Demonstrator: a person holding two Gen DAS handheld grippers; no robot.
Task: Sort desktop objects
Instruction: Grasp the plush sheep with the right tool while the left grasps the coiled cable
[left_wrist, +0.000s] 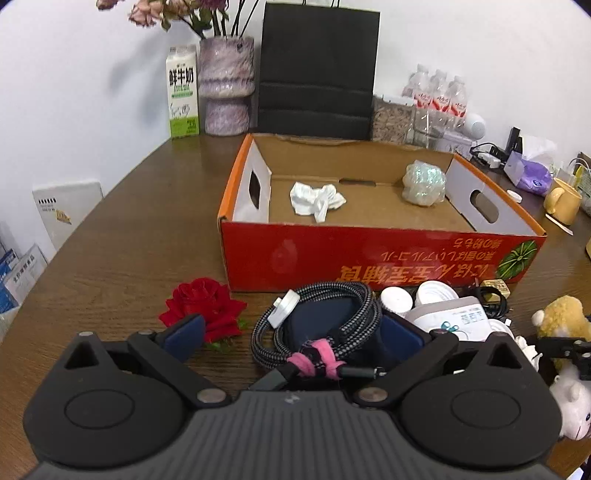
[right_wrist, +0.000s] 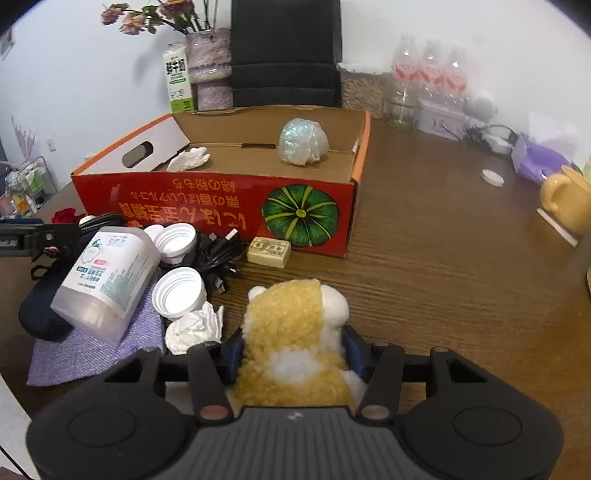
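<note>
Yellow-and-white fuzzy plush toy (right_wrist: 295, 332), nubbly fleece with pale ears, upright on the wooden table (right_wrist: 443, 258), pinched between right gripper (right_wrist: 293, 352) pads. Beside it: crumpled tissue (right_wrist: 194, 328), white caps (right_wrist: 180, 291). Beyond, red cardboard box (right_wrist: 221, 203). Left gripper (left_wrist: 291, 334) spread wide around braided cable (left_wrist: 317, 321) coil on dark pouch (left_wrist: 317, 317), not clamped.

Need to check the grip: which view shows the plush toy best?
Right wrist: the plush toy fills the centre between the right gripper's pads. Left wrist shows only part of it at the right edge.
</note>
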